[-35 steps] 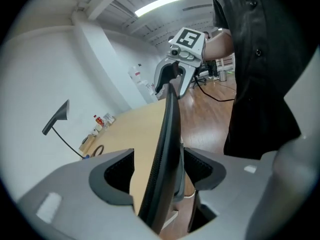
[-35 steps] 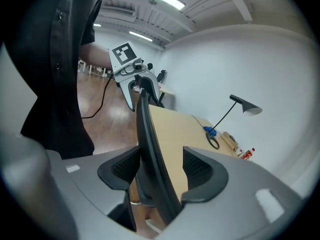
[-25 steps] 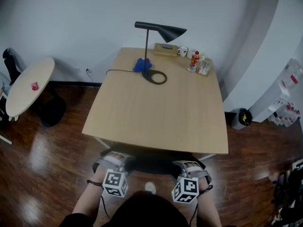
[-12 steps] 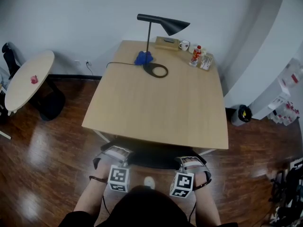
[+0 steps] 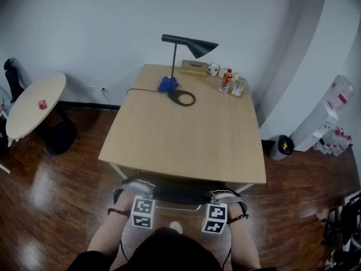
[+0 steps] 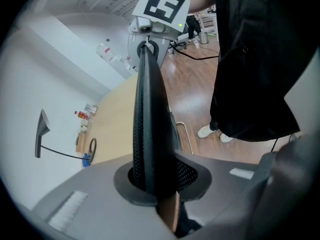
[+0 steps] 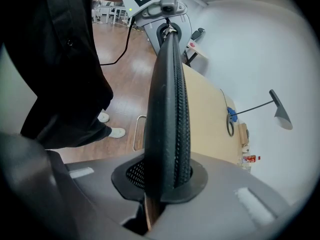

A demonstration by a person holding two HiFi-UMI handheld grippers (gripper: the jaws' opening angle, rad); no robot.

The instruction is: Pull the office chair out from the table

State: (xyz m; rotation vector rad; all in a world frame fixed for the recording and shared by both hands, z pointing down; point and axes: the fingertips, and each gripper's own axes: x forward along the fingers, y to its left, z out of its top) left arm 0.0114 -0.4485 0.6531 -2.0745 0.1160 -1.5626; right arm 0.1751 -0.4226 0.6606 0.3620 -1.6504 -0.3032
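Note:
The black mesh office chair [image 5: 178,191] stands pushed in under the near edge of the wooden table [image 5: 180,134]; only the top of its backrest shows in the head view. My left gripper [image 5: 134,189] sits on the left end of that top edge and my right gripper [image 5: 227,195] on the right end. In the left gripper view the backrest edge [image 6: 149,129] runs up between the jaws of the left gripper [image 6: 155,184], which have just been closing and now press on it. The right gripper [image 7: 161,181] likewise has just closed on the backrest edge [image 7: 170,119].
A black desk lamp [image 5: 186,43], a blue object [image 5: 166,84], a mug [image 5: 213,69] and a red bottle [image 5: 227,78] stand at the table's far end. A round side table [image 5: 34,103] is at left, a black bin [image 5: 280,147] at right. My shoe [image 5: 175,227] rests on the wood floor behind the chair.
Both grippers' marker cubes have settled slightly lower on the backrest's top edge and their jaws have closed onto it. The chair stays under the table.

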